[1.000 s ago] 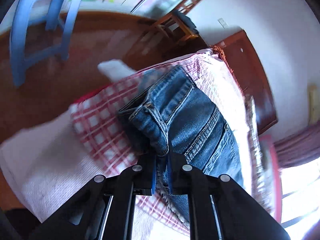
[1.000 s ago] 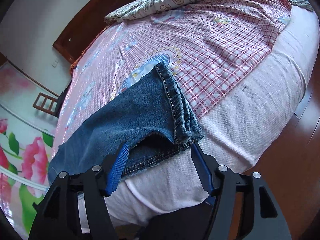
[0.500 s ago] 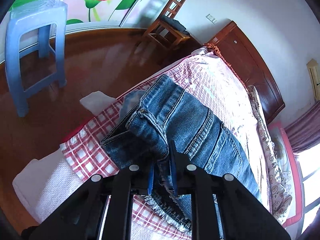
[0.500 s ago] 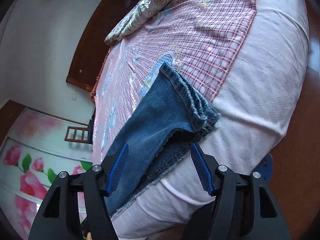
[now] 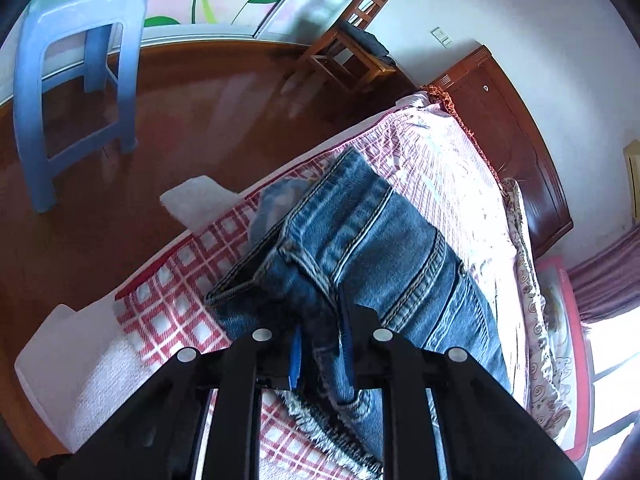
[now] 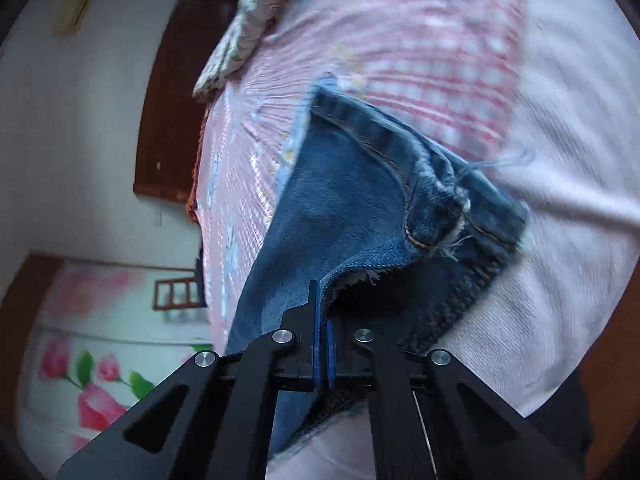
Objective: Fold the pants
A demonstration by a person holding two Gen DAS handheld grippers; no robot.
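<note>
Evidently left hand-held gripper (image 5: 322, 354) pinching jeans (image 5: 372, 248), right hand-held gripper (image 6: 321, 328) likewise clamped.

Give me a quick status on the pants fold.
Left hand-held gripper shut on jeans. Right hand-held gripper shut on jeans hem. Jeans bunched on bed. Nothing in the way.

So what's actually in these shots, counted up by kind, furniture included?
Jeans: 1
Grippers: 2, left gripper and right gripper, both clamped on the denim
Bed: 1
Blue plastic stool: 1
Wooden chair: 1
Total: 6
</note>
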